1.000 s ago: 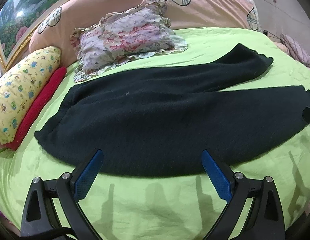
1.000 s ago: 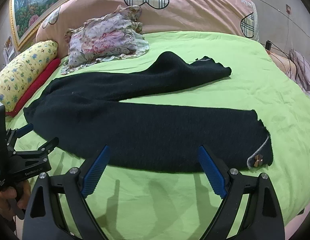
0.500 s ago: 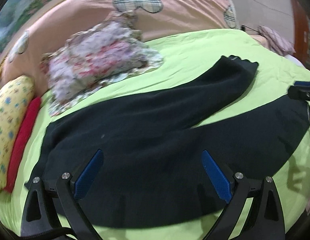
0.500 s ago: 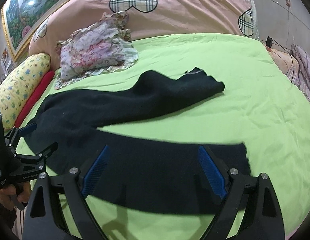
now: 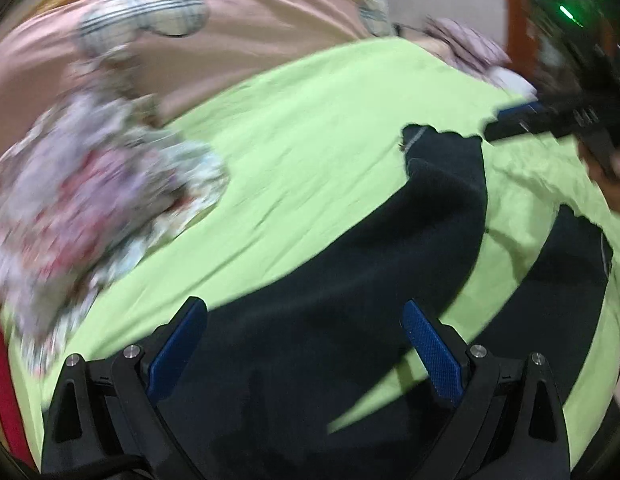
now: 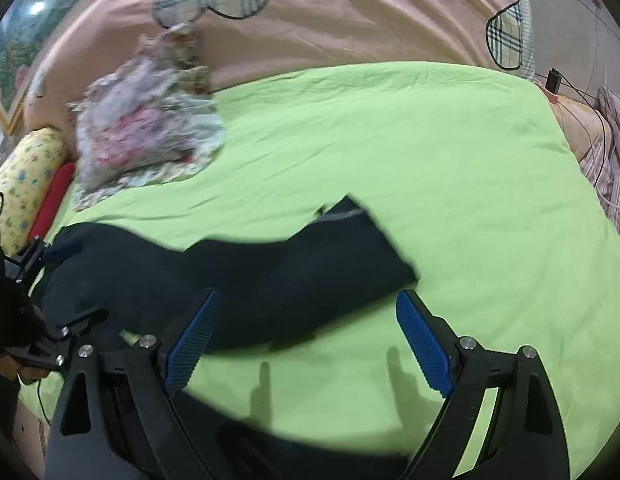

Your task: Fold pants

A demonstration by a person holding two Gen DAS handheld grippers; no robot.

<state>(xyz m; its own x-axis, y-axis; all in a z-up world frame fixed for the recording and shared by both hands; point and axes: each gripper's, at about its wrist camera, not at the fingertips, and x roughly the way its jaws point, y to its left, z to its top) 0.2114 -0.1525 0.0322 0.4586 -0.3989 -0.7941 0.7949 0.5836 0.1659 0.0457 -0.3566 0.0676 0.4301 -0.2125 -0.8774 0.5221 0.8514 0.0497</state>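
Black pants lie spread on a lime green bed sheet, legs apart. In the left wrist view my left gripper is open and empty above the pants near the crotch. The right gripper shows there at the upper right, near the far leg's cuff. In the right wrist view my right gripper is open and empty just in front of the far leg. The near leg lies under it at the bottom. The left gripper shows at the left edge.
A floral pillow lies at the back left, with a yellow bolster and a red cushion at the left edge. A pink headboard cover is behind. Cables and a plug hang at the right.
Both grippers have moved forward over the pants toward the far leg. The left view has swung right and is blurred. Both stay open.
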